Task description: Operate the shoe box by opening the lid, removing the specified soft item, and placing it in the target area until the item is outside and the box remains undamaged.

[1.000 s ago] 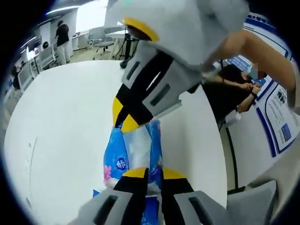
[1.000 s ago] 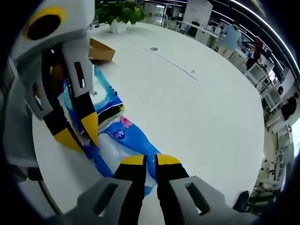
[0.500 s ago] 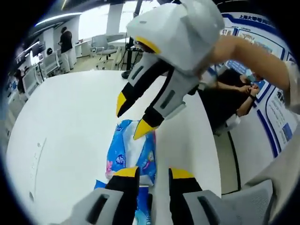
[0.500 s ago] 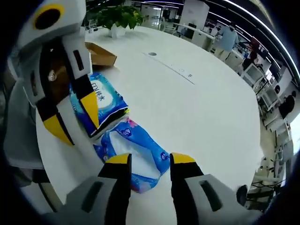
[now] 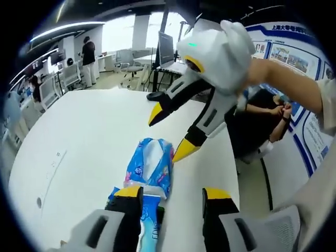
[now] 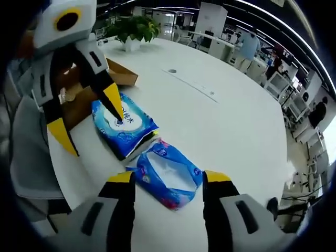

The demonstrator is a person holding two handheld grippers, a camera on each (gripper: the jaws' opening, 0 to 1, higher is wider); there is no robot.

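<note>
Tissue pack (image 6: pixel 169 177) on table (image 6: pixel 236 131), beside wipes pack (image 6: pixel 123 127).

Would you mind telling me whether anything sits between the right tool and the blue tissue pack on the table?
Nothing visible does. The right tool is open with the blue tissue pack lying on the white table just ahead of its tips. The wet-wipes pack lies beyond, under the open left tool.

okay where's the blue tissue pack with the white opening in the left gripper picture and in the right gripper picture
Left gripper view: the tissue pack lies low in the middle, just beyond this gripper's open jaws.
Right gripper view: the tissue pack lies at lower centre, between the open jaws.
Shared landmark: the wet wipes pack touching it, also at.
</note>
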